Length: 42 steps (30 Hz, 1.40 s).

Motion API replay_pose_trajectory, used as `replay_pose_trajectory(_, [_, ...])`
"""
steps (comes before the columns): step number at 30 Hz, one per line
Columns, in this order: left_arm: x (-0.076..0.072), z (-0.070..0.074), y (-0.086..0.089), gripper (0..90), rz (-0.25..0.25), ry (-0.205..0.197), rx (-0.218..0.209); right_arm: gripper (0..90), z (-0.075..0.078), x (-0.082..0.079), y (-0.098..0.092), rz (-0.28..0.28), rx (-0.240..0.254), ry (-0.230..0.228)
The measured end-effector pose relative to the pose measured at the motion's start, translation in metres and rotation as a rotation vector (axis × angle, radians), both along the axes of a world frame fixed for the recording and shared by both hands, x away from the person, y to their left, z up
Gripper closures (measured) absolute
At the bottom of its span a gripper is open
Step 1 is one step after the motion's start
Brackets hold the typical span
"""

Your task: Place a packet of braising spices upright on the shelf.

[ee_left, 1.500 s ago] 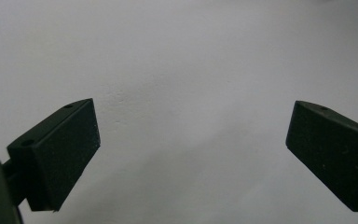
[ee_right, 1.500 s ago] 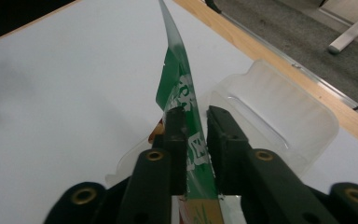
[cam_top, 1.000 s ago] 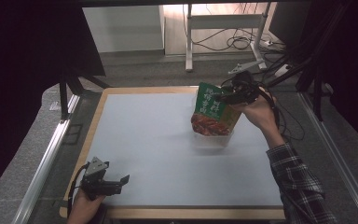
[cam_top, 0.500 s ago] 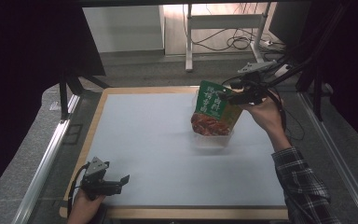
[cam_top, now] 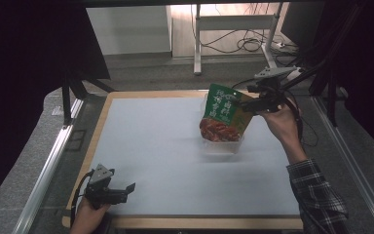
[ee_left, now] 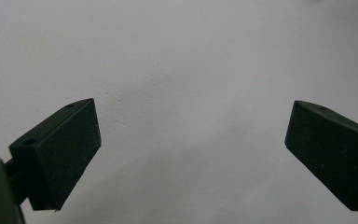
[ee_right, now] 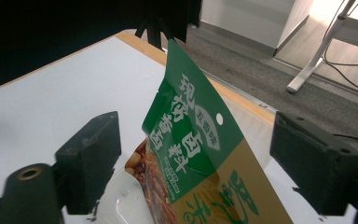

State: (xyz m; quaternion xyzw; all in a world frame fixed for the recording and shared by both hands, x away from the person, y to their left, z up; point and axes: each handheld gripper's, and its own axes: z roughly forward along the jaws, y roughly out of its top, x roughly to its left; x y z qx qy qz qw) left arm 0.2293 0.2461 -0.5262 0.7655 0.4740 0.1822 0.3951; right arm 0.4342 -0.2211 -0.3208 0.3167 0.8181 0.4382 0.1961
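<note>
A green and gold snack pouch (cam_top: 224,113) with a picture of red food stands tilted in a clear plastic tray (cam_top: 222,145) at the back right of the white mat. My right gripper (cam_top: 251,101) is at the pouch's upper right corner. In the right gripper view its jaws stand wide apart, open, on either side of the pouch (ee_right: 193,149) without pressing it, and the tray (ee_right: 121,205) shows below. My left gripper (cam_top: 129,188) rests low at the front left of the mat, open, with nothing but bare mat between its jaws (ee_left: 191,126).
The white mat (cam_top: 165,146) lies in a wooden frame (cam_top: 97,131) with metal rails on both sides. Black stand legs (cam_top: 73,92) rise at the back left. Cables and a table leg (cam_top: 197,44) lie on the floor beyond.
My right hand and gripper have shifted slightly right and back beside the pouch's top. The pouch stays tilted in the tray. The left gripper has not moved.
</note>
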Motion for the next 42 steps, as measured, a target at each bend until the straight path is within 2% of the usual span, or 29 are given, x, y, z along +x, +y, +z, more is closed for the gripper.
replay_pose_trajectory(5, [0.000,0.000,0.000,3.4,-0.001,0.000,0.004,10.2,-0.004,-0.003,-0.005,-0.013,0.018,-0.002])
replay_pose_trajectory(16, [0.000,0.000,0.000,3.5,0.000,0.002,0.002,0.0,-0.015,-0.014,-0.009,-0.019,0.005,-0.028])
replay_pose_trajectory(20, [0.000,0.000,0.000,3.5,-0.001,0.002,0.002,0.0,-0.020,-0.020,-0.011,-0.033,-0.002,-0.059])
replay_pose_trajectory(23, [0.000,0.000,0.000,3.5,-0.001,0.002,0.004,0.0,-0.024,-0.023,-0.013,-0.024,0.022,-0.053])
replay_pose_trajectory(33, [0.000,0.000,0.000,3.6,-0.001,0.002,0.003,0.0,-0.041,-0.032,-0.019,-0.028,0.045,-0.051])
replay_pose_trajectory(42, [0.000,0.000,0.000,3.6,0.001,0.003,0.001,0.0,-0.058,-0.040,-0.031,-0.073,0.060,-0.069])
